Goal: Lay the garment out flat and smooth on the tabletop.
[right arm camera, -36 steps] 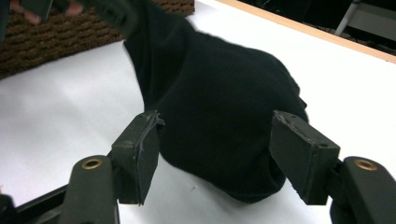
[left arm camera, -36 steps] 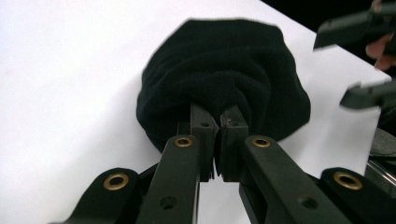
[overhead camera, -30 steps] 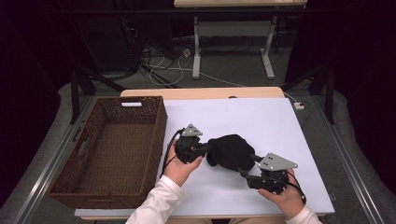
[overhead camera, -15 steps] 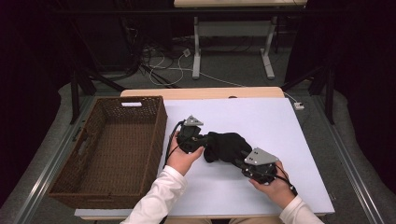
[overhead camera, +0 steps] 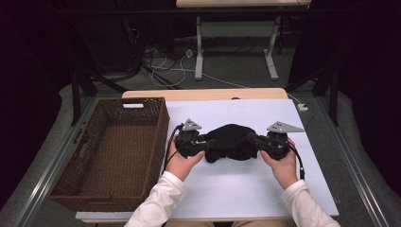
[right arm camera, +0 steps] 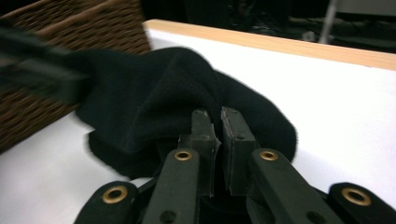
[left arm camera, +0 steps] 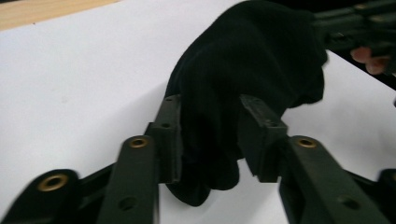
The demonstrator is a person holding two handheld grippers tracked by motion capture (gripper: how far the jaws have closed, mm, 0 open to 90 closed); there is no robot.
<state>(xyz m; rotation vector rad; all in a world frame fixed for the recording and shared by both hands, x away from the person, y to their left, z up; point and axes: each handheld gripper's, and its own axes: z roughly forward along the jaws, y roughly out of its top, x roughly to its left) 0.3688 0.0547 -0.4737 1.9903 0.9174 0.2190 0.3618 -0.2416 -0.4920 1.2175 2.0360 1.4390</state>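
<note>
Now the soft black fabric garment (overhead camera: pixel 230 140) lies bunched on the white tabletop (overhead camera: pixel 246 189), beside the brown woven wicker basket (overhead camera: pixel 108 156). Since a second ago the right gripper (right arm camera: pixel 215 114) has swung in and closed, pinching a fold, while the left gripper (left arm camera: pixel 210 109) has just been opening, its jaws half spread astride the cloth: probably a regrip.

The black cloth (overhead camera: pixel 231 142) is soft and matt, with a fine napped, fleece-like surface that takes no shine. The fingers (left arm camera: pixel 170 135) of the left gripper (left arm camera: pixel 212 135) are matt black plastic with brass-coloured rivets at the joints. The basket (overhead camera: pixel 111 151) is rough brown woven wicker. The worktop (overhead camera: pixel 246 184) carries a smooth, matt white sheet, and its far edge shows pale, smooth wood.
</note>
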